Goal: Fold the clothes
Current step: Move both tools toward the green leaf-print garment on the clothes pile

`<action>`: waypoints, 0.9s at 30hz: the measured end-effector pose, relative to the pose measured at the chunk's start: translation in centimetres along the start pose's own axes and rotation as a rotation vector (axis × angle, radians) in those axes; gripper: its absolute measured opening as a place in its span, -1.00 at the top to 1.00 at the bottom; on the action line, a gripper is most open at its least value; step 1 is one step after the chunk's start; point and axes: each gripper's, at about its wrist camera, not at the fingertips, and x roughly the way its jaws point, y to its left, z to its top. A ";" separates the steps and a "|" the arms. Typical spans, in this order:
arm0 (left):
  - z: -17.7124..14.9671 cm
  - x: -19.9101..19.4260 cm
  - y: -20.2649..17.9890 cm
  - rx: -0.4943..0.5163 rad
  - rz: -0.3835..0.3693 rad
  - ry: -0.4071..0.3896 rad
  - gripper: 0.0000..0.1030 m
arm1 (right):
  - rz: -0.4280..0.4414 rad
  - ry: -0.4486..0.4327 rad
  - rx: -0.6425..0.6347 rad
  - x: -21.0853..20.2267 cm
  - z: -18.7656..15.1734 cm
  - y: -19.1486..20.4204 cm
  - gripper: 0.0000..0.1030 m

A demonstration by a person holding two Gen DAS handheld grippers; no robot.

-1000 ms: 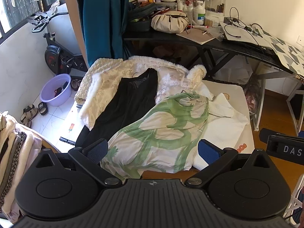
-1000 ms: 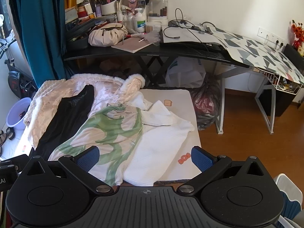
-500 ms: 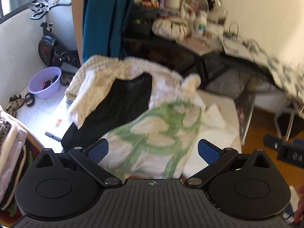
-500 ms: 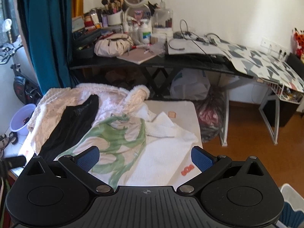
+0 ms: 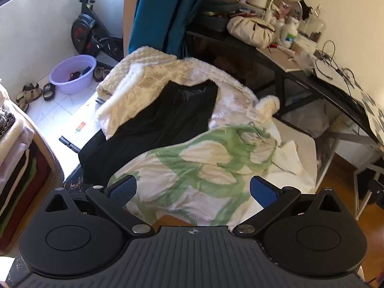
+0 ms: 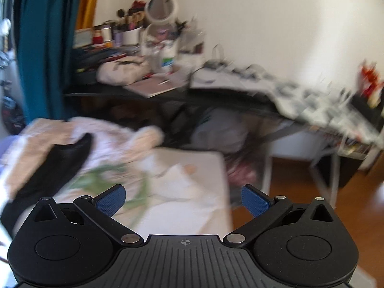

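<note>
A pile of clothes covers a low white table (image 5: 303, 144). On top lies a cream garment with green swirls (image 5: 204, 165), beside a black garment (image 5: 168, 120), a fluffy cream coat (image 5: 148, 84) and a white ribbed piece (image 5: 290, 160). My left gripper (image 5: 193, 190) hovers open just above the near edge of the green-patterned garment, holding nothing. The right wrist view is blurred: my right gripper (image 6: 183, 200) is open and empty above the table's right part (image 6: 192, 158), with the green-patterned garment (image 6: 105, 180) and black garment (image 6: 60, 163) at its left.
A black desk (image 5: 276, 62) crowded with cosmetics, a beige bag (image 5: 252, 30) and cables stands behind the table. A teal curtain (image 5: 165, 12), an exercise bike (image 5: 88, 31) and a purple basin (image 5: 73, 72) are at the left. Folded clothes (image 5: 14, 144) are stacked at the near left.
The left gripper has moved closer over the pile and turned left. The right gripper has swung up and to the right, blurring its view. Both stayed open.
</note>
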 end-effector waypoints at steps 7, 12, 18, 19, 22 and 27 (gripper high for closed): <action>0.2 1.6 0.0 0.099 0.050 -0.060 -0.99 | 0.157 0.041 0.128 4.9 0.3 -2.0 -0.99; 0.3 4.0 2.0 0.221 0.039 -0.081 -0.99 | 0.195 0.125 0.316 8.3 0.2 -1.1 -0.99; 1.0 10.6 5.2 0.367 0.042 -0.038 -0.99 | 0.155 0.180 0.410 12.5 -0.2 3.0 -0.98; 1.1 12.0 5.8 0.392 0.028 -0.022 -0.99 | 0.144 0.191 0.437 13.3 -0.3 3.8 -0.98; 1.4 16.0 8.0 0.414 -0.040 0.005 -0.99 | 0.093 0.220 0.518 15.4 -0.6 6.1 -0.96; 2.0 21.7 10.7 0.410 -0.119 0.093 -0.99 | 0.065 0.257 0.529 19.2 -0.5 10.3 -0.72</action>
